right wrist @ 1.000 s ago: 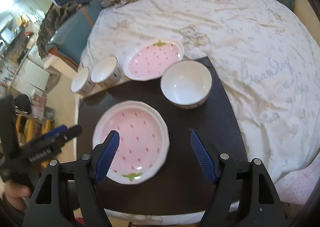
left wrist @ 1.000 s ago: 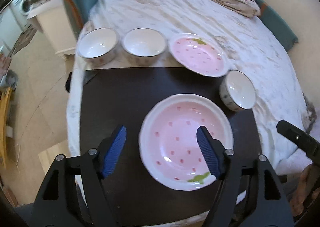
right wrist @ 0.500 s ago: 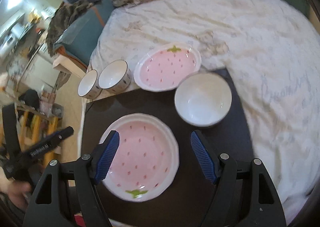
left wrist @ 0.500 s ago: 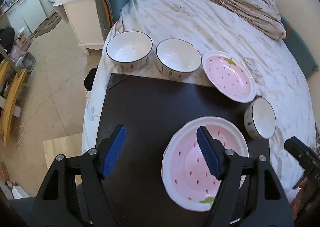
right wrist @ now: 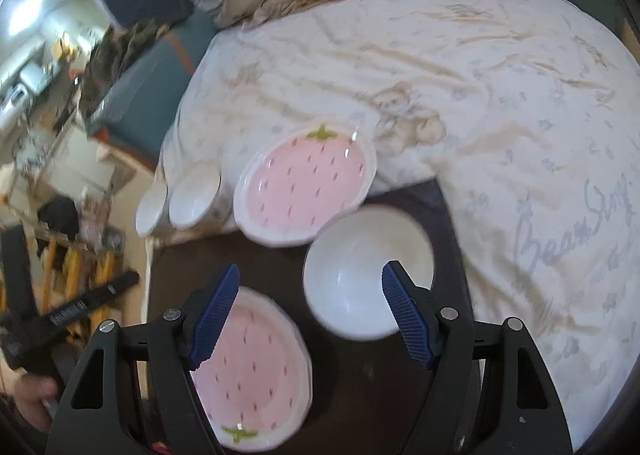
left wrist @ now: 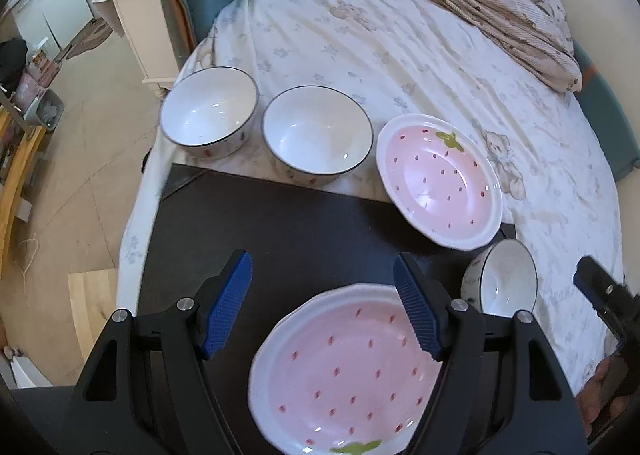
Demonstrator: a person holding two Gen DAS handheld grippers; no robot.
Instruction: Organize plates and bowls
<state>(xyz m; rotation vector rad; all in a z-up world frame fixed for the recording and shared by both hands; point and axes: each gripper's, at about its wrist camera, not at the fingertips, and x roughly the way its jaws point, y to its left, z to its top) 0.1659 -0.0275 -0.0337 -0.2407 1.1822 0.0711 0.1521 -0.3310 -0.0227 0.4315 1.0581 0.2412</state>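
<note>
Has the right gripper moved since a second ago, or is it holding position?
Yes. Against the black table, the right gripper has shifted right and forward: it was over the near strawberry plate; now the white bowl sits between its open jaws.

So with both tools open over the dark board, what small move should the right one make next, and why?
Probably ease the right tool forward and down so its fingers straddle the rim of the white bowl. The tool is open and empty, and that bowl sits just ahead of it, alone on the dark board, apart from the other two bowls.
</note>
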